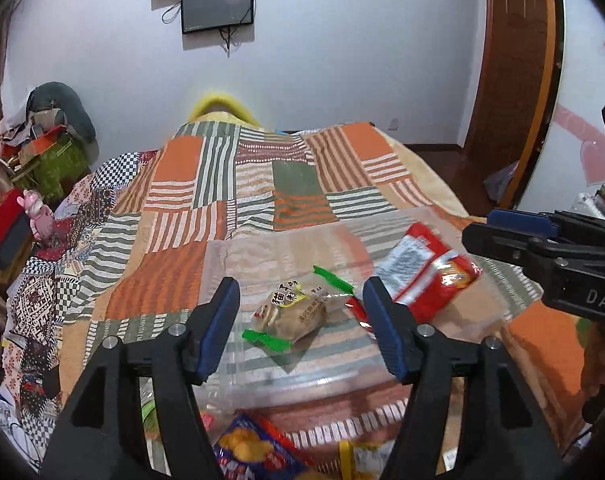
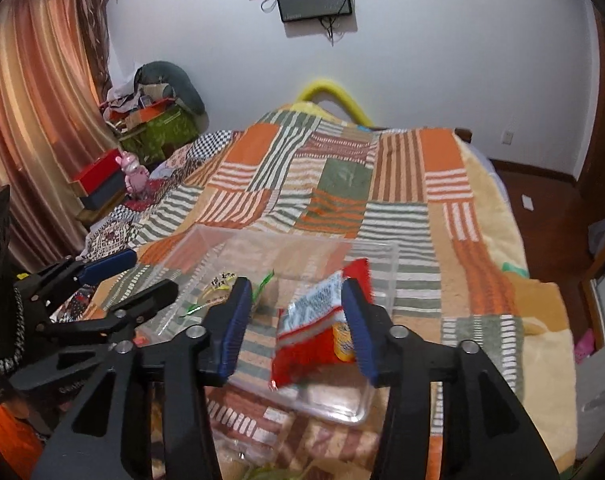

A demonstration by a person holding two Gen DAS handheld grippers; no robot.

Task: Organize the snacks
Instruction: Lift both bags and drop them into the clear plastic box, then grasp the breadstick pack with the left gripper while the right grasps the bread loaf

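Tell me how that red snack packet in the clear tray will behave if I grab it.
The red snack packet looks like thin glossy film, so probably floppy and a bit slippery between the pads. It seems flat and light, likely to slide in the clear tray if nudged rather than gripped.

left gripper (image 1: pixel 300 320): jaws spread wide, empty | green-ended snack pack (image 1: pixel 292 314): between them, inside clear tray (image 1: pixel 262 380) | red snack bag (image 1: pixel 426 276): right, blurred | right gripper (image 1: pixel 498 236): far right
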